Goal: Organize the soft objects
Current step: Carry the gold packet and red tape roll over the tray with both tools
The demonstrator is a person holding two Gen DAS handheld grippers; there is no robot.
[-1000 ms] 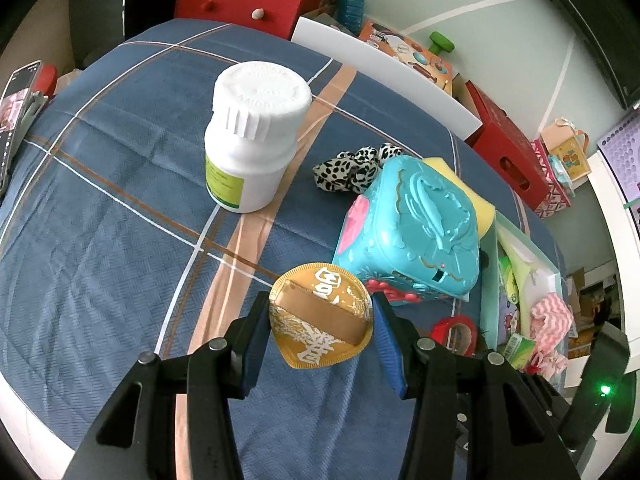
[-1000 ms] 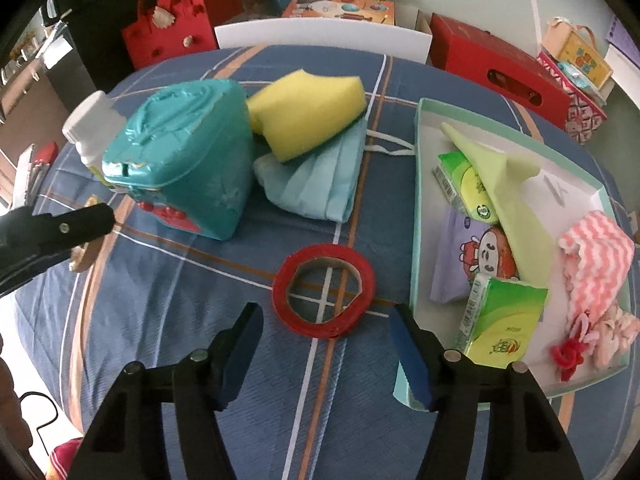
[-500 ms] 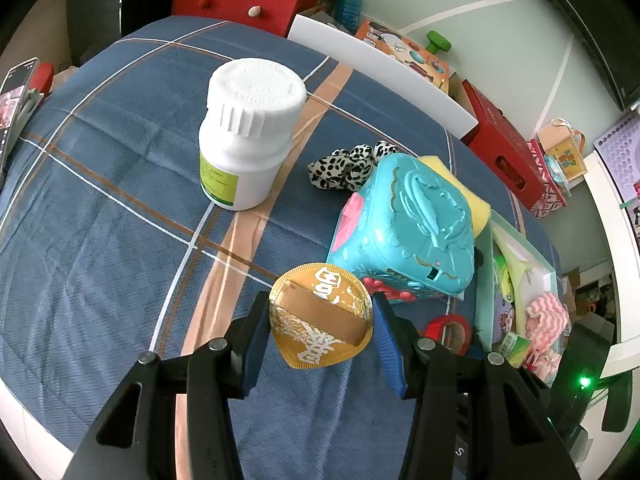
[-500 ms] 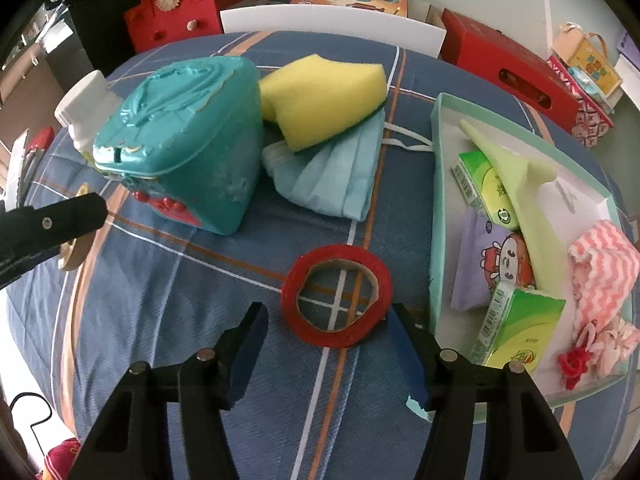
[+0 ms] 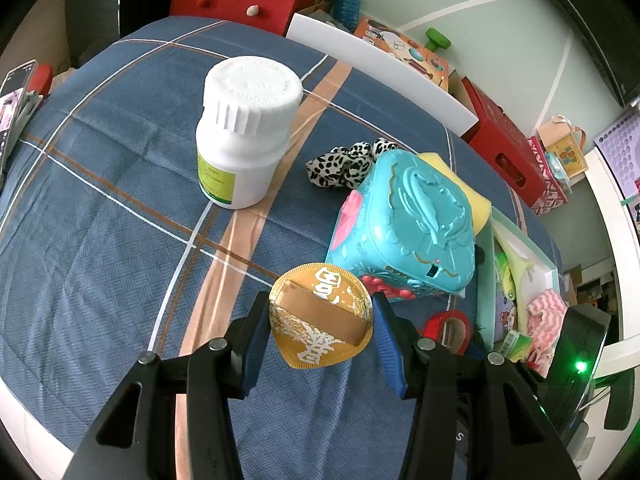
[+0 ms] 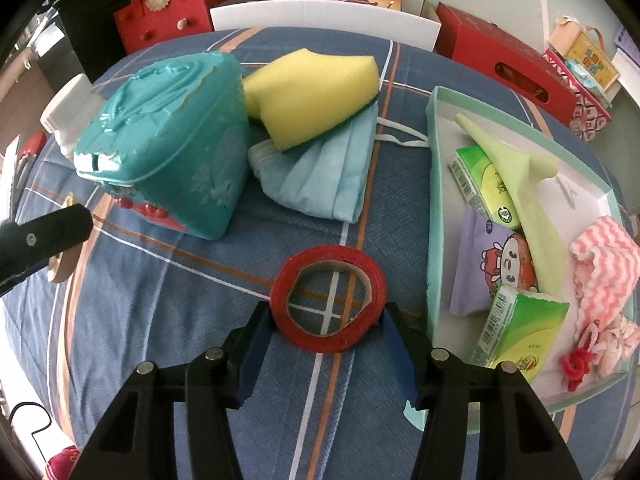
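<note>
My left gripper [image 5: 320,304] is shut on a flat golden round pouch [image 5: 320,324], held just above the blue checked cloth. In the right wrist view a red tape roll [image 6: 332,258] lies flat on the cloth, and my right gripper [image 6: 325,312] straddles it. Its jaws are closing, with the pads right at the roll's two sides. Behind it, a yellow sponge [image 6: 312,92] rests on a blue face mask [image 6: 320,172]. A leopard-print scrunchie [image 5: 348,160] lies behind the teal toy box [image 5: 408,224].
A teal-rimmed tray [image 6: 434,200] at the right holds tissue packs, a green cloth, a purple pouch, a pink cloth and hair ties. A white bottle [image 5: 244,128] stands at the left. Red bags and boxes line the far edge of the table.
My right gripper moved forward and down over the red tape roll, and its jaws narrowed around it. The left gripper kept still with the golden pouch.
</note>
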